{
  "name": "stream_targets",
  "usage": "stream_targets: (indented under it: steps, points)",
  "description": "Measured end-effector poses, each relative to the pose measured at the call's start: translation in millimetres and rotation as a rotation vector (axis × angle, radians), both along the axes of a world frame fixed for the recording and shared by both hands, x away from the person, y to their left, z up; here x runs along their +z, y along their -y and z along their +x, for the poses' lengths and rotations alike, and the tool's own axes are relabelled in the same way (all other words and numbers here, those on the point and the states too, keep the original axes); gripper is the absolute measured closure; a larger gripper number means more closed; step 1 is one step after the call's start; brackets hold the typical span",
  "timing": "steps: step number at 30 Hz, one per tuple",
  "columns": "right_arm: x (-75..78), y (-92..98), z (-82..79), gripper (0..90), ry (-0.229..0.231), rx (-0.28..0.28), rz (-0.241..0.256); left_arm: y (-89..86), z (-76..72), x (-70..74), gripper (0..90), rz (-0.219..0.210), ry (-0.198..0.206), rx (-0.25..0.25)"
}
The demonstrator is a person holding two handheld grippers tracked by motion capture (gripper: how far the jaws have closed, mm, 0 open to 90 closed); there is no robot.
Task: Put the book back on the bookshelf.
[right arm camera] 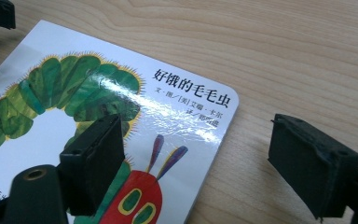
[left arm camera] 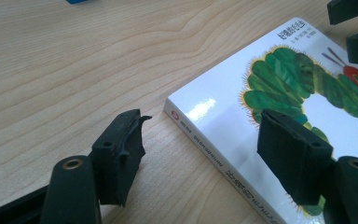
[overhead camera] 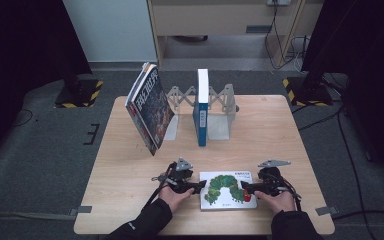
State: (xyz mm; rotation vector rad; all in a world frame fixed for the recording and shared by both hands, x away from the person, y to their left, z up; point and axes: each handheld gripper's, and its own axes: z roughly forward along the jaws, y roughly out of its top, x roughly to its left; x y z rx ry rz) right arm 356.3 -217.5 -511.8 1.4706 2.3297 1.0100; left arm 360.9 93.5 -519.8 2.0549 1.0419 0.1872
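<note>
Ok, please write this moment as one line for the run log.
left tool: open, astride caterpillar book spine edge | right tool: open, astride opposite edge | book: flat on table | two other books: upright in rack

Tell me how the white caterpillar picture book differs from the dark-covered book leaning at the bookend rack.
The white caterpillar picture book lies flat at the near table edge between both open grippers; the dark-covered book stands tilted against the grey metal bookend rack at the far side. The caterpillar book's cover is bright white and green; the leaning one's is dark. Both carry printed Chinese titles.
</note>
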Motion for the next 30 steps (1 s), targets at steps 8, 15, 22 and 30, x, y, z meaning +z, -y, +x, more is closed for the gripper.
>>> stream_targets:
  steps: [8, 15, 22, 30]
  points:
    - [-4.5, -4.8, 0.8, 22.2, -0.046, 0.028, 0.017, 3.2, 0.3, -8.5, 27.5, -0.013, -0.014, -0.005]
    - [-7.6, -6.3, 0.5, 24.2, -0.053, 0.034, 0.027, 3.4, -3.2, -15.6, 22.4, -0.051, 0.034, -0.013]
    - [-8.1, -6.7, -1.2, 27.6, -0.047, 0.037, 0.04, 5.5, -3.6, -15.9, 15.2, -0.045, 0.033, -0.04]
    - [-7.3, -5.2, -4.6, 29.5, -0.052, 0.033, 0.052, 10.4, -7.5, -15.9, 2.6, 0.004, 0.039, -0.056]
